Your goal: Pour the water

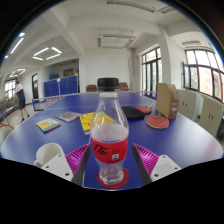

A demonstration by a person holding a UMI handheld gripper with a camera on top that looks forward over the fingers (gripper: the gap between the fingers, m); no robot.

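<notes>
Nearest of all, the gripper has its two white fingers spread, the magenta pads on their inner faces showing to either side of a clear plastic bottle with a red label and red cap. The bottle stands upright between the fingers on a small round red coaster, and I can't make out whether the pads actually press on it; a sliver of space seems to remain at each side. All this rests on a wide blue table. Just beside the left finger sits a white cup. Behind the bottle lies a yellow packet, partly hidden by it. Further along the table, a flat book with a yellow and blue cover lies off to the left, and to the right there is an orange round plate with a brown paper bag standing upright just past it. At the table's far side stands a black chair. Beyond are blue partitions, large windows on the right wall, and ceiling lights.
</notes>
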